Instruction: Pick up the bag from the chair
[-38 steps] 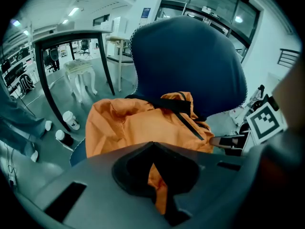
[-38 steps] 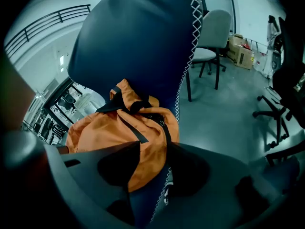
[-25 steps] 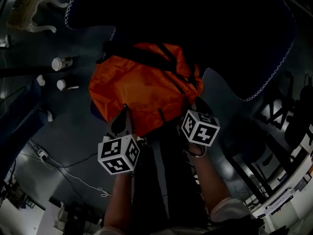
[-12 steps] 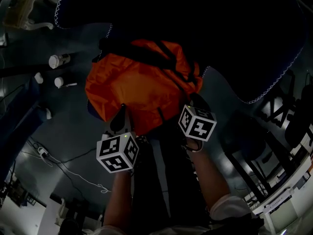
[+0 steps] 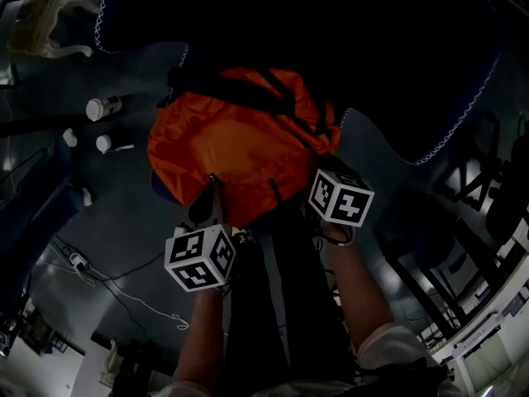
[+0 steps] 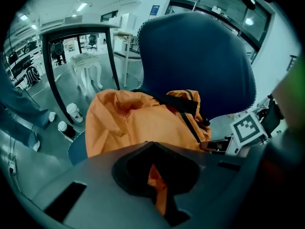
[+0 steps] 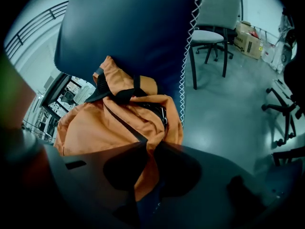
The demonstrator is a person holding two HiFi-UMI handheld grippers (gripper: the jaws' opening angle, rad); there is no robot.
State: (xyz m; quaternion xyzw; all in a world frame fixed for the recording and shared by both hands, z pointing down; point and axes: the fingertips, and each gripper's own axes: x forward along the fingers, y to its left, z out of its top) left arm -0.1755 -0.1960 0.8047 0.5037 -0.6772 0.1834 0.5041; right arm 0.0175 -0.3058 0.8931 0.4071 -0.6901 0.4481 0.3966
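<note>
**Both grips taken on the bag; the lift is not yet made**

The orange bag (image 5: 240, 151) is seen lying on the seat of the dark blue chair (image 5: 397, 56), slumped against the backrest just ahead of both tools. Its near edge is reached by both sets of jaws.

The left gripper (image 6: 153, 166) is pressed together on a narrow fold of the orange fabric, which is drawn up between its jaws at the bag's near left edge. The right gripper (image 7: 150, 149) has just been closing its jaws. A thicker fold of the same fabric is caught between them at the bag's near right corner, and the tips are seen meeting over it, so the pinch is judged to be made.

The black straps (image 7: 121, 97) are left untouched, lying across the top of the bag beyond the right tool's jaws.

The reaching and grasping are therefore judged complete. What is left is the raising itself: no gap can be made out between the bag and the seat, and the bulk of the bag is not yet carried by the two pinched folds. Since only loose cloth is held, some sagging and slipping may be expected once the weight is taken.
</note>
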